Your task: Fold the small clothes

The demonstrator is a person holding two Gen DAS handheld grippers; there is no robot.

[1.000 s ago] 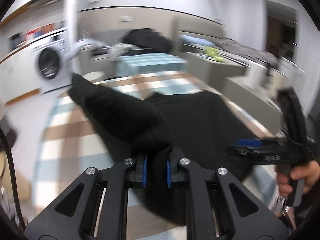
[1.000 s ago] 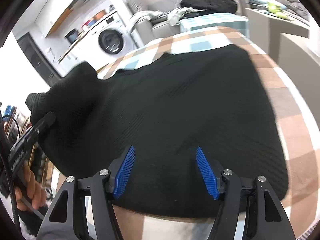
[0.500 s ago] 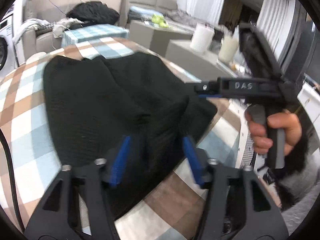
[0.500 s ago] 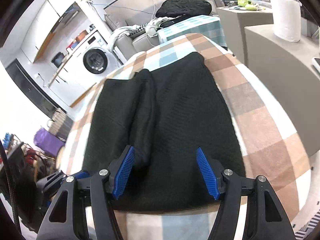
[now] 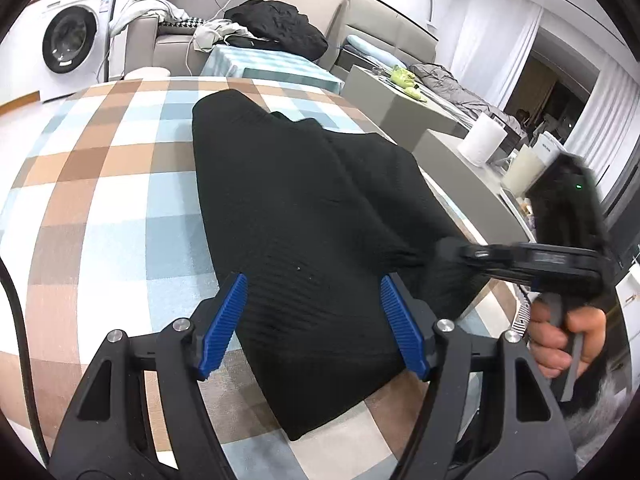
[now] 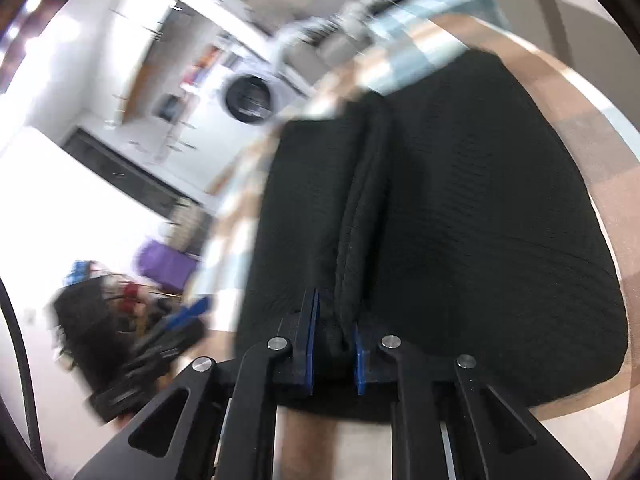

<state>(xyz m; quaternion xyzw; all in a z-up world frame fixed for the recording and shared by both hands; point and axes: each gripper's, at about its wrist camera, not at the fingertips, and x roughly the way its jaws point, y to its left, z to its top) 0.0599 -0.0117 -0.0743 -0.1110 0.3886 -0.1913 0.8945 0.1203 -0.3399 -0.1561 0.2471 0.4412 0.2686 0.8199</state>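
Observation:
A black knit garment [image 5: 288, 208] lies folded lengthwise on the checked tablecloth [image 5: 100, 184]. My left gripper [image 5: 312, 320] is open and empty, its blue pads on either side of the garment's near end. My right gripper [image 6: 334, 344] is shut on the near edge of the garment [image 6: 460, 220], by the folded-over ridge. In the left wrist view the right gripper [image 5: 448, 252] reaches in from the right and meets the garment's right edge. The right wrist view is motion-blurred.
A grey counter [image 5: 472, 184] with a paper roll [image 5: 484, 140] stands right of the table. A sofa [image 5: 168, 36] with piled clothes and a washing machine [image 5: 68, 44] are behind. The table's near edge is just below my grippers.
My left gripper let go of the sleeve it held and opened; the sleeve now lies folded over the garment. My right gripper, open before, has shut on the garment's near edge.

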